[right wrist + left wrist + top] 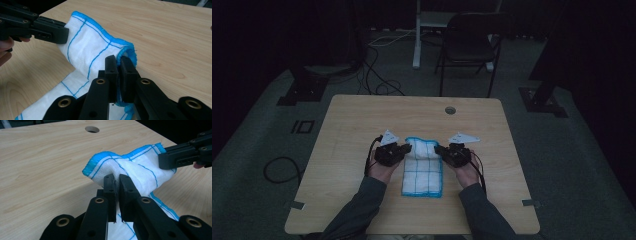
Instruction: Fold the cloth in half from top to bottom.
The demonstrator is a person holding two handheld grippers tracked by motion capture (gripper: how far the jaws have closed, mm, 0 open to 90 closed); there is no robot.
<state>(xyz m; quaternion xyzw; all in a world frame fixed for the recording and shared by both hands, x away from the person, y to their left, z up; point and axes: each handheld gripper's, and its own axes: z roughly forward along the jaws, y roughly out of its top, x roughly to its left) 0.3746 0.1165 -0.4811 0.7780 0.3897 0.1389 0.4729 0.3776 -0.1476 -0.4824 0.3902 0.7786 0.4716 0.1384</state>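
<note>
left of centre in the high view, the left hand-held gripper [398,150] is clenched on the far left corner of the white cloth [422,172] with blue grid lines. at centre the cloth lies on the tabletop [352,125], its far end lifted. right of centre, the right hand-held gripper [446,151] pinches the far right corner. both corners look secured; the fold toward the near edge seems yet to be done.
</note>
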